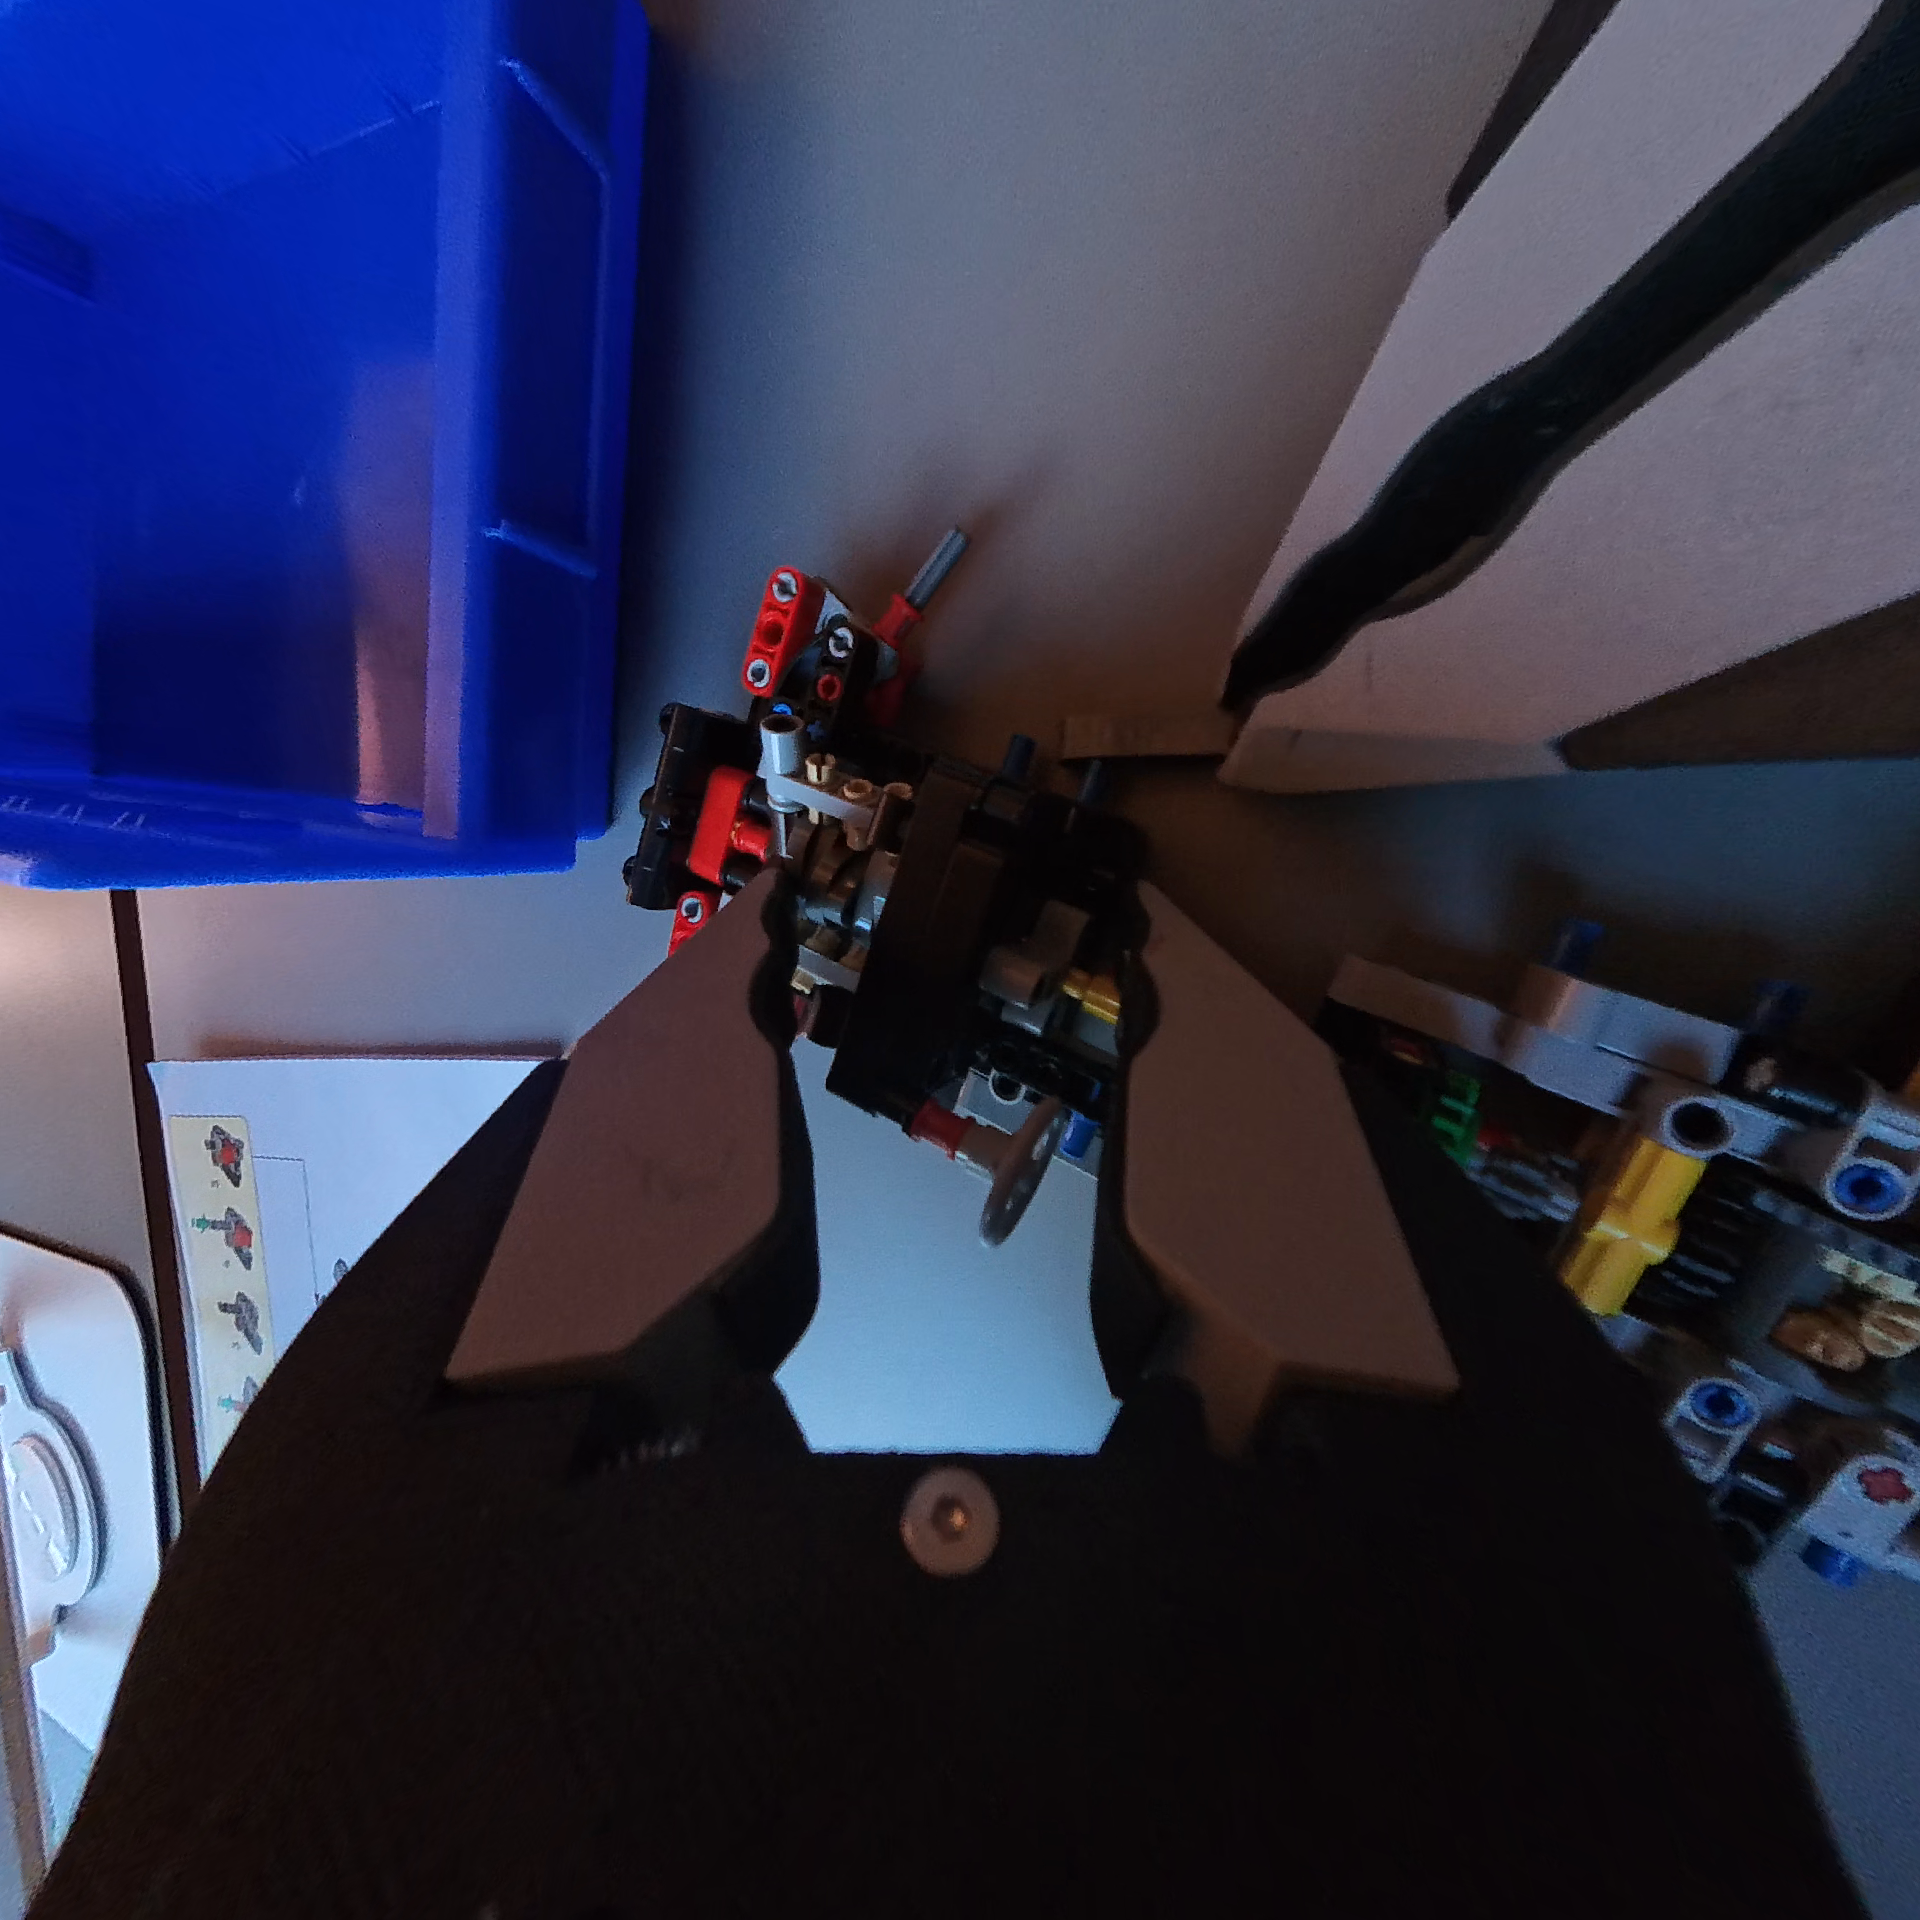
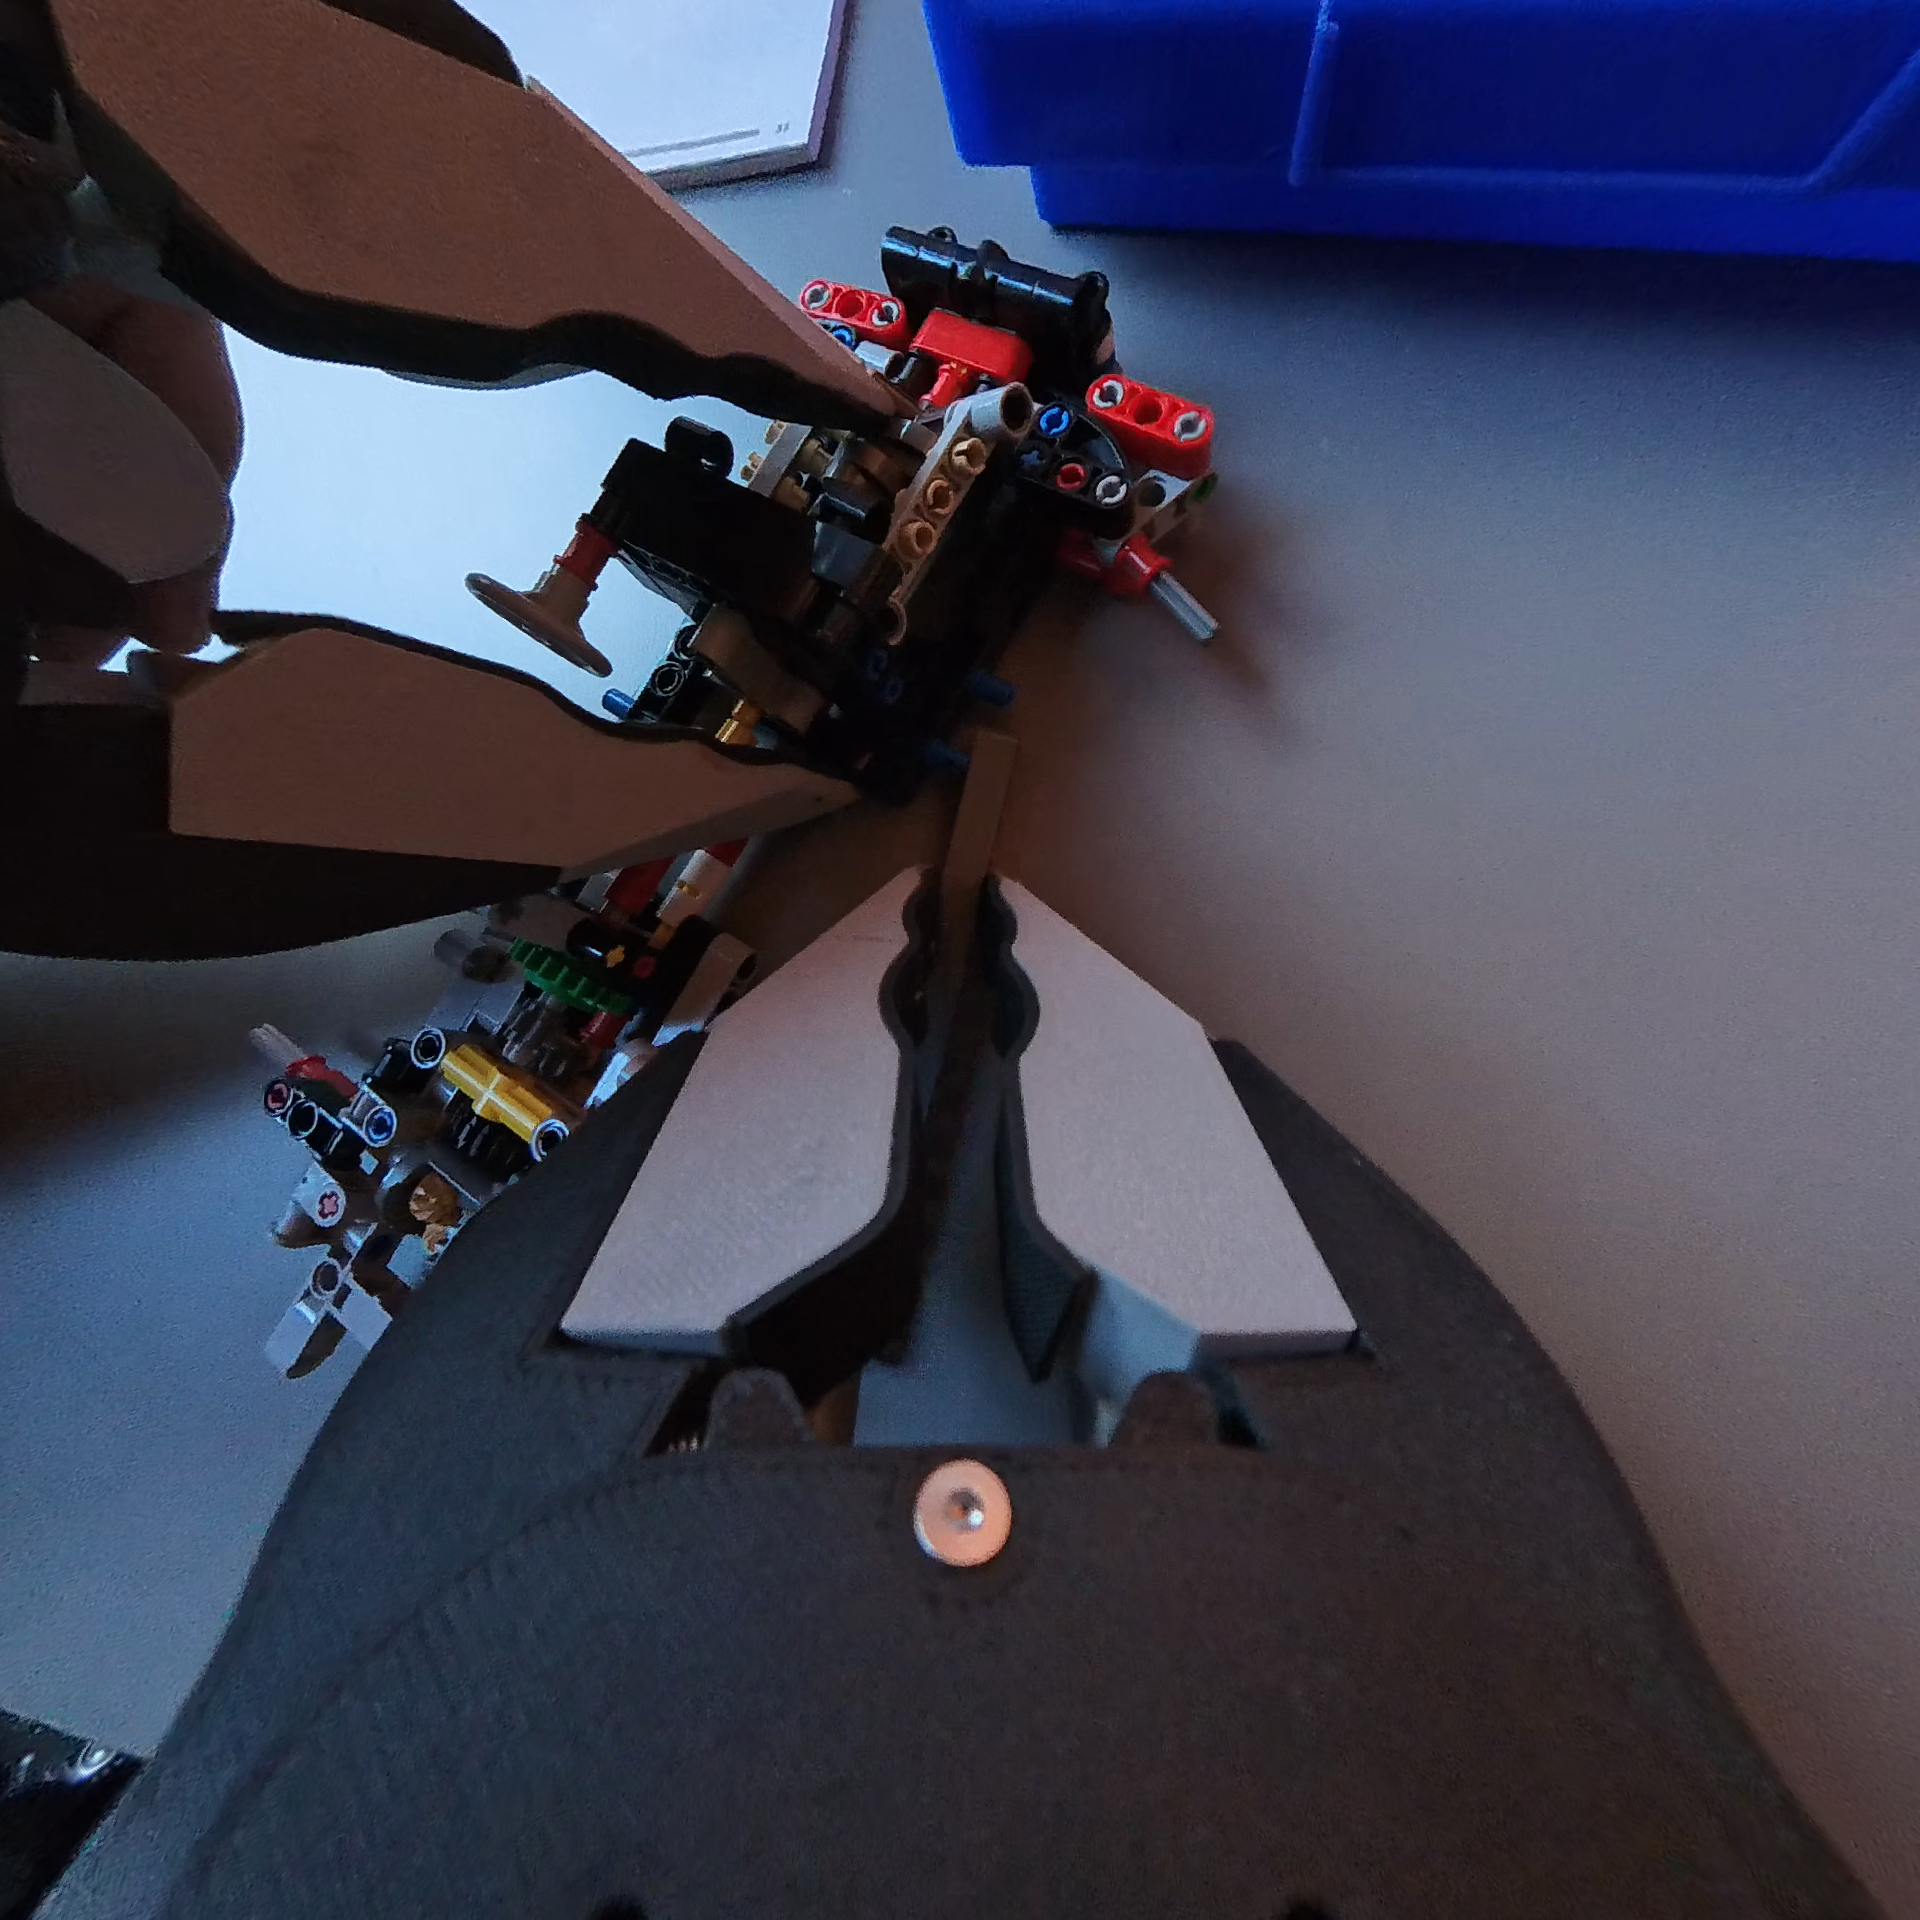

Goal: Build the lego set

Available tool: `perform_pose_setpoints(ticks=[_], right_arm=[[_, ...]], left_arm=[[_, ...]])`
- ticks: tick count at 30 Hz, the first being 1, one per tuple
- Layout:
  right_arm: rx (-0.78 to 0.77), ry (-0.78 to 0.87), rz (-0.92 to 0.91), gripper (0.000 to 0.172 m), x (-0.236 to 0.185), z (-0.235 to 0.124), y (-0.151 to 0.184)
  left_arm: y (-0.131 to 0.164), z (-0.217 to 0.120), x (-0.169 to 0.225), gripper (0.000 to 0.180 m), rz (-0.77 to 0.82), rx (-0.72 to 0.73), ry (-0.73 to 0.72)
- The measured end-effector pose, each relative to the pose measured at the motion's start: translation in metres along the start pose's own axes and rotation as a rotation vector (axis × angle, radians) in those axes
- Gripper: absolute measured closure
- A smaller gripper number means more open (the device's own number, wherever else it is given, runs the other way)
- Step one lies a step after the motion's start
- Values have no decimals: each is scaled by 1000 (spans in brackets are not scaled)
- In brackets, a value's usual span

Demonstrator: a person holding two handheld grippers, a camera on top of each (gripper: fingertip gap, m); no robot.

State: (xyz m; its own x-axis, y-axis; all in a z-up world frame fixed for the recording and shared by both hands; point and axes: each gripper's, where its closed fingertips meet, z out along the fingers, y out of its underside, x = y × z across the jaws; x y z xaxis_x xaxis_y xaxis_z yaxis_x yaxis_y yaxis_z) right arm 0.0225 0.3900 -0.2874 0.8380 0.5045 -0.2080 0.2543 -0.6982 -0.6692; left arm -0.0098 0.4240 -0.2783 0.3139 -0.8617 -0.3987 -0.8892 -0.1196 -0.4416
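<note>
My left gripper (image 1: 951, 914) is shut on a black, red and grey brick assembly (image 1: 935, 883). Its two pads press the sides of the assembly just over the grey table (image 1: 987, 312). The right wrist view shows the same grasp from the side, with the left gripper (image 2: 873, 597) clamping the assembly (image 2: 727, 520). My right gripper (image 2: 958, 894) is shut on a thin grey beam (image 2: 982, 810). The beam's far end sits beside two blue pins (image 2: 951, 756) on the assembly. In the left wrist view the right gripper (image 1: 1242, 686) and the beam (image 1: 1132, 732) show at upper right.
A blue bin (image 1: 291, 416) stands on the table just beyond the assembly; it also shows in the right wrist view (image 2: 1455, 114). An instruction booklet (image 1: 343, 1122) lies under my left gripper. A second brick assembly with a yellow part and a green gear (image 2: 488, 1081) lies close by.
</note>
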Motion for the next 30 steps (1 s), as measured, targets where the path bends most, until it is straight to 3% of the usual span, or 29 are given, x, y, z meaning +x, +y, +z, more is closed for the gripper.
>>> perform_pose_setpoints(ticks=[8,12,15,17,21,24,26,30], right_arm=[[-31,-14,-37,157,-2,-13,4],[40,-23,-112,155,7,-26,-13],[25,-198,-157,160,0,-26,-17],[3,-290,-309,165,-1,-29,-13],[-59,-305,-725,136,27,-24,1],[-84,-468,-753,122,15,-24,3],[-54,-537,-744,124,3,-24,-2],[-90,-437,-725,128,14,-2,-7]], left_arm=[[-2,0,2,120,10,15,4],[-2,0,2,120,9,19,3],[-2,0,2,120,9,21,2],[-2,0,2,120,10,23,3],[-3,0,2,120,12,35,6],[-4,1,2,120,11,53,9],[-4,1,2,120,8,64,10],[-4,1,1,120,4,78,13]])
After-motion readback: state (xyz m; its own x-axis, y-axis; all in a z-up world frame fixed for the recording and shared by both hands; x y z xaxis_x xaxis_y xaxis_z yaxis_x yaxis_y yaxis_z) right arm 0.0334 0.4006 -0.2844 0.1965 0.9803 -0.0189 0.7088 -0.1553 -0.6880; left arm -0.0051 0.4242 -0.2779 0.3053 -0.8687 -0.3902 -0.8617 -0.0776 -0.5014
